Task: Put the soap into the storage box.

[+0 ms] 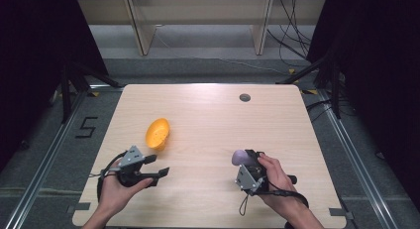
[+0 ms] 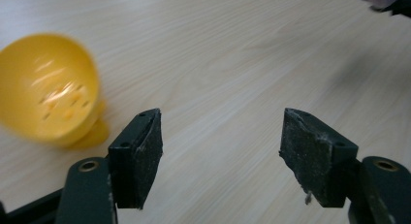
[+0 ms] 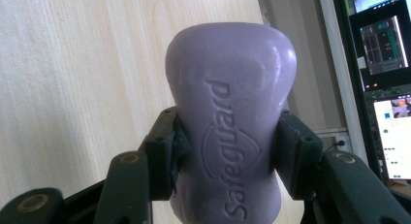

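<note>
Soap sits pinched in right tool; left tool hovers spread.

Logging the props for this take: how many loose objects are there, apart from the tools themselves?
2. A yellow perforated bowl lies on the table ahead of the open left tool. A purple soap bar is clamped in the right tool. Nothing else shows.

This looks like a lab: black curtains hang at both sides, cables lie on the floor, and computer screens glow at the right.
</note>
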`<state>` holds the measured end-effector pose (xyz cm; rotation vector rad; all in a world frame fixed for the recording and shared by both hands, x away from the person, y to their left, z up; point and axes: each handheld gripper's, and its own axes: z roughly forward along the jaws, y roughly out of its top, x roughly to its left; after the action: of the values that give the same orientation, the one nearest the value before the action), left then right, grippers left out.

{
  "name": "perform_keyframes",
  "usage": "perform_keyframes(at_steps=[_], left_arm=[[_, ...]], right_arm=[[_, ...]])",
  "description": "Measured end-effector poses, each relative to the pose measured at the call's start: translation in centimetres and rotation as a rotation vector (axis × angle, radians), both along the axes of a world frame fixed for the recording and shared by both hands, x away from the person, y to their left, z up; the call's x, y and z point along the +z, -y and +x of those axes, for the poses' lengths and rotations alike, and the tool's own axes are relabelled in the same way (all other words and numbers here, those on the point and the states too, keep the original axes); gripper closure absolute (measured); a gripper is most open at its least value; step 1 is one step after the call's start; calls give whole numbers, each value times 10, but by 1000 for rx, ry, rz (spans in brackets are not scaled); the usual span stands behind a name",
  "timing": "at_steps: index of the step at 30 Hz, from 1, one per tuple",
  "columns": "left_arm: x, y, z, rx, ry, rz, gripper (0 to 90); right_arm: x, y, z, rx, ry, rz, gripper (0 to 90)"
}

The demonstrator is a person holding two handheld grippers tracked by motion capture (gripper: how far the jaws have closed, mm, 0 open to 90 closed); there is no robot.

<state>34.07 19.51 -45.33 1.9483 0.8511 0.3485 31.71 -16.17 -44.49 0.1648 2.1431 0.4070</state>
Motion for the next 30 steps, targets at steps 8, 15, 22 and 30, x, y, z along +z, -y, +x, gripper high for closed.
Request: perform_keyframes(at_steps=[8, 15, 22, 30], left_arm=[[25, 58, 14, -149, 40, -21, 314], [32, 101, 24, -253, 8, -80, 327], [31, 143, 32, -337, -20, -102, 357], [27, 157, 41, -361, -65, -139, 391]], right_arm=[[2, -1, 3, 59, 54, -37, 502], [2, -2, 2, 55, 71, -41, 502], [1, -4, 2, 49, 59, -30, 502], [1, -6, 1, 60, 57, -31, 502]])
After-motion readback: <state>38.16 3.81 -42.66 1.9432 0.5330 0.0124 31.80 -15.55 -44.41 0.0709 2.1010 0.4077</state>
